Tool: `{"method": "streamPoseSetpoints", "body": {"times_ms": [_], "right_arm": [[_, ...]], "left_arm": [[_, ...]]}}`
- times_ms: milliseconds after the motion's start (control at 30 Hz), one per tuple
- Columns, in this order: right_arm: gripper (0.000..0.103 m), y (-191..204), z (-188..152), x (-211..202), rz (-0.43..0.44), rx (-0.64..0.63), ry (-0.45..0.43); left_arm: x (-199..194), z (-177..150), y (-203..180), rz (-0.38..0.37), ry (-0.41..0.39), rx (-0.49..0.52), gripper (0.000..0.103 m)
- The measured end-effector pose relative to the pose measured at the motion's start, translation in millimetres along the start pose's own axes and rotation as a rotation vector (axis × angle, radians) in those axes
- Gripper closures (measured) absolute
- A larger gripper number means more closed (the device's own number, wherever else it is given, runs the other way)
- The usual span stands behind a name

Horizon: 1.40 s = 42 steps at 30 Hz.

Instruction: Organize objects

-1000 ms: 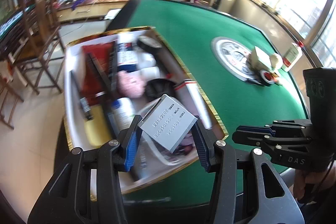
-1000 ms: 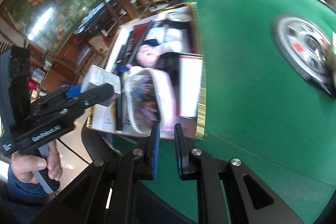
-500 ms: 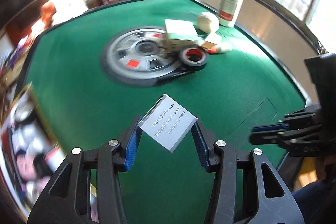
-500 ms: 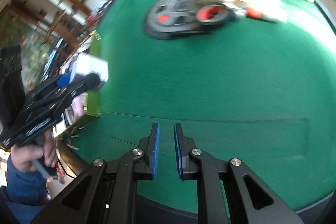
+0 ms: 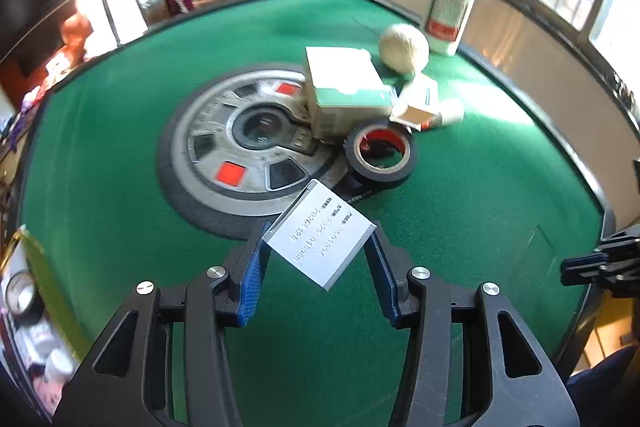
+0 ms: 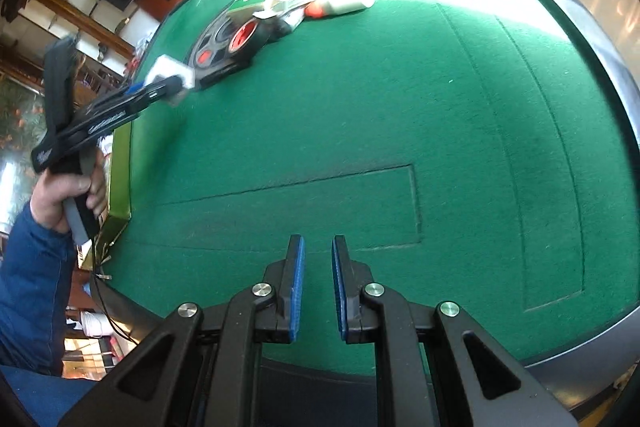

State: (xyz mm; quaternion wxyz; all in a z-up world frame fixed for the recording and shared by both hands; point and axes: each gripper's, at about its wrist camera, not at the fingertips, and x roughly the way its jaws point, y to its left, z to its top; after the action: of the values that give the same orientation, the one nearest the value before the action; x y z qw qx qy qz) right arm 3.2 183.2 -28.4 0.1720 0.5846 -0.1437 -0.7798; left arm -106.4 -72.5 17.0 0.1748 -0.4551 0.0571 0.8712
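Grippers first: the left gripper has its blue pads clamped on a small grey-white rectangular box with printed digits, held tilted on a corner above the green felt table, so the box is in the air and not on the felt. From the right wrist view you can see the same left gripper out at the left with the box at its tip, and the person's hand in a blue sleeve on the handle. The right gripper has its blue pads pressed nearly together with nothing between them, hanging over bare felt near the table's edge. Past the box there's a round grey metal disc with red squares set in the table, a black roll of tape with a red core touching its rim, a white-and-green cardboard carton partly on the disc, a beige fuzzy ball behind it, and a white plastic bottle with a red label at the far edge. Gold-edged tray of clutter sits at the far left.
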Motion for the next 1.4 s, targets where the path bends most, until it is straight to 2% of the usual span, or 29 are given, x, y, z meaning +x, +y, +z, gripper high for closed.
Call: {"method": "streamPoseSetpoints", "body": {"times_ms": [133,233,300,400,433,500,567,600,667,767,800,833,900,967,1033,1133,1167,1200,1233,1267,1300,1333,1400], "right_arm": [[0.090,0.9,7.7,7.8,0.019,-0.013,0.014],[0.090,9.5,14.3,16.1,0.034,-0.034,0.030],[0.090,17.6,18.1,21.5,0.044,-0.054,0.040],[0.090,32.0,22.3,29.3,0.055,-0.084,0.055],[0.090,37.5,23.4,32.2,0.060,-0.095,0.061],[0.090,46.4,23.7,35.8,0.064,-0.115,0.069],[0.090,53.6,22.5,39.5,0.065,-0.127,0.078],[0.090,56.5,22.2,41.2,0.065,-0.132,0.082],[0.090,61.7,21.0,42.8,0.061,-0.141,0.086],[0.090,65.8,19.5,41.9,0.056,-0.147,0.085],[0.090,66.2,19.1,40.9,0.054,-0.147,0.084],[0.090,65.4,18.3,39.5,0.051,-0.145,0.080],[0.090,62.1,18.6,37.5,0.045,-0.132,0.074],[0.090,56.9,18.5,35.8,0.039,-0.115,0.070],[0.090,52.4,18.1,34.2,0.033,-0.104,0.067],[0.090,44.0,15.8,29.7,0.026,-0.090,0.061],[0.090,39.8,14.7,28.1,0.022,-0.083,0.059],[0.090,36.3,13.8,26.7,0.018,-0.077,0.058],[0.090,31.7,12.6,24.8,0.014,-0.069,0.056],[0.090,26.9,11.3,22.6,0.009,-0.061,0.054],[0.090,22.4,10.4,20.5,0.006,-0.054,0.052],[0.090,17.1,8.9,17.6,0.002,-0.048,0.049],[0.090,7.6,6.9,13.2,-0.006,-0.038,0.043]], "left_arm": [[-61.1,-21.1,31.5,0.074,-0.109,-0.125,0.056],[-109.7,-48.6,67.5,0.201,-0.167,-0.225,0.056],[-132.7,-69.1,92.7,0.288,-0.176,-0.295,0.056],[-150.2,-101.8,128.9,0.359,-0.153,-0.406,0.056],[-152.4,-113.4,142.7,0.375,-0.134,-0.460,0.056],[-153.4,-135.5,164.7,0.344,-0.102,-0.572,0.055],[-154.6,-152.4,180.1,0.352,-0.082,-0.670,0.038],[-156.5,-157.5,180.3,0.348,-0.093,-0.690,0.025],[-160.9,-162.7,179.5,0.332,-0.105,-0.702,0.023],[-160.7,-155.3,172.3,0.316,-0.087,-0.671,0.022],[-166.0,-151.5,168.6,0.323,-0.115,-0.660,0.022],[-170.8,-144.1,161.3,0.297,-0.162,-0.640,0.022],[-170.8,-127.6,151.6,0.251,-0.184,-0.580,0.023],[-157.4,-102.2,129.9,0.226,-0.183,-0.456,0.023],[-130.4,-77.0,98.5,0.171,-0.144,-0.317,0.023],[-79.8,-43.7,33.4,0.069,-0.102,-0.039,0.024],[-60.7,-35.7,10.9,0.041,-0.094,0.062,0.026],[-41.1,-29.0,-6.5,0.021,-0.079,0.142,0.035],[-22.3,-23.1,-18.3,0.014,-0.057,0.194,0.049],[-4.0,-17.7,-25.8,0.006,-0.027,0.228,0.055],[14.5,-11.7,-30.7,0.001,0.008,0.248,0.063],[30.5,-5.1,-32.2,0.000,0.027,0.246,0.066],[52.1,4.1,-25.5,-0.009,0.047,0.217,0.066]]}}
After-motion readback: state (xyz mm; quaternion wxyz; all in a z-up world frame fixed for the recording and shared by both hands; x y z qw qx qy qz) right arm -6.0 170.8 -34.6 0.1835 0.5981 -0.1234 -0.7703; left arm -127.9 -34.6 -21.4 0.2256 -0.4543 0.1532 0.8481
